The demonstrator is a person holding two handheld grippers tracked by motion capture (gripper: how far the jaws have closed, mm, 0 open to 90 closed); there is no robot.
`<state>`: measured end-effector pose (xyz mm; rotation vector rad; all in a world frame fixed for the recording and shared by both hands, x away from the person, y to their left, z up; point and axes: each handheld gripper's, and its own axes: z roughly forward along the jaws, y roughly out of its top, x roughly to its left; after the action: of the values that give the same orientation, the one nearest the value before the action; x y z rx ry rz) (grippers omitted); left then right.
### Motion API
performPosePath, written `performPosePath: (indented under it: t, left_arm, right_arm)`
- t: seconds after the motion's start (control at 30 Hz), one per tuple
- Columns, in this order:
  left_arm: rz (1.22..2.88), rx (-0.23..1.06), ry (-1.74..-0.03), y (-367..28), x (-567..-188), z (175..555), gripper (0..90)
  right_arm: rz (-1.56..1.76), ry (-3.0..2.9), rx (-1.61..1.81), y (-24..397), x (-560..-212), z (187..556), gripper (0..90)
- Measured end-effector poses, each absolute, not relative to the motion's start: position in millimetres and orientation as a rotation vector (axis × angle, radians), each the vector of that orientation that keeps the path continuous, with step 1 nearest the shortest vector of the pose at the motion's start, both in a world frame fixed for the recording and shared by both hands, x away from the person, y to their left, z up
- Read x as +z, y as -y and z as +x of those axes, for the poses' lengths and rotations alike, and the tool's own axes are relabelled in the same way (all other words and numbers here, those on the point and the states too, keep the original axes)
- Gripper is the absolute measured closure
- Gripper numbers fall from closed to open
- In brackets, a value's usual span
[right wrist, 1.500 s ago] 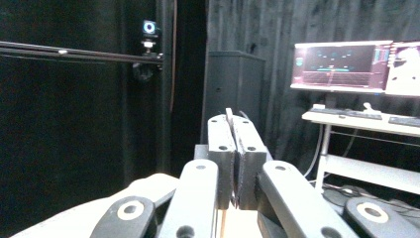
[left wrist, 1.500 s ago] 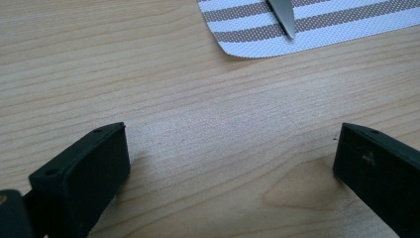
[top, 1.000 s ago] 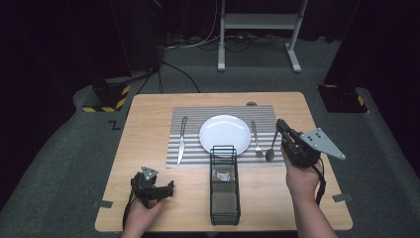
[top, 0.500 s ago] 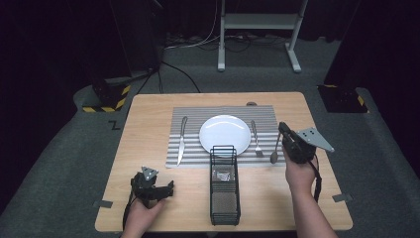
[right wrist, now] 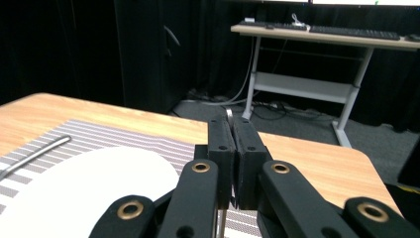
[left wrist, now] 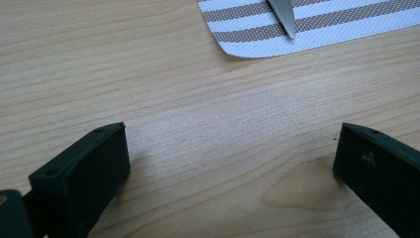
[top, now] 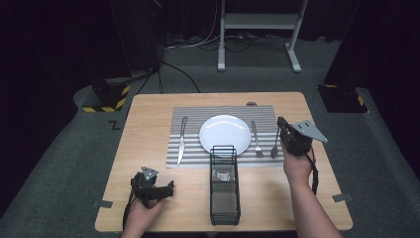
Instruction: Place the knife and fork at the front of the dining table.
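Overhead, high view: R gripper [top: 281,123] pinches the far end of the spoon [top: 275,146] handle, with the bowl low on the mat [top: 193,111] just right of the fork [top: 255,139] and plate [top: 225,134]. L gripper [top: 168,188] rests on bare table [top: 148,114] left of the rack [top: 224,198].

L gripper view: jaws spread wide w/ nothing between them, and the knife [left wrist: 282,17] tip lies on the mat corner ahead.

R gripper view: jaws pressed together on the thin spoon [right wrist: 229,115] handle, plate [right wrist: 99,183] at left.

Likely step is setting the spoon. Best done slow, w/ the handle kept parallel to the fork and the bowl clear of it, letting go only once it lies flat.
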<state>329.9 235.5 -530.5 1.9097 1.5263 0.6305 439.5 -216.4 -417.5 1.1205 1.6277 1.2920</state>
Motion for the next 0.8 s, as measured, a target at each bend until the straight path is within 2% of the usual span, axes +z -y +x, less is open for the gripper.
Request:
performPosePath:
  t: [0.37,0.8]
  left_arm:
    - [1.909,0.629,-1.526,-235,-530,330,1.1]
    - [1.914,0.628,-1.522,-235,-530,328,1.1]
  right_arm:
    - [1.161,-1.647,1.285,214,-427,461,88.1]
    - [1.234,-1.685,1.229,207,-438,507,87.3]
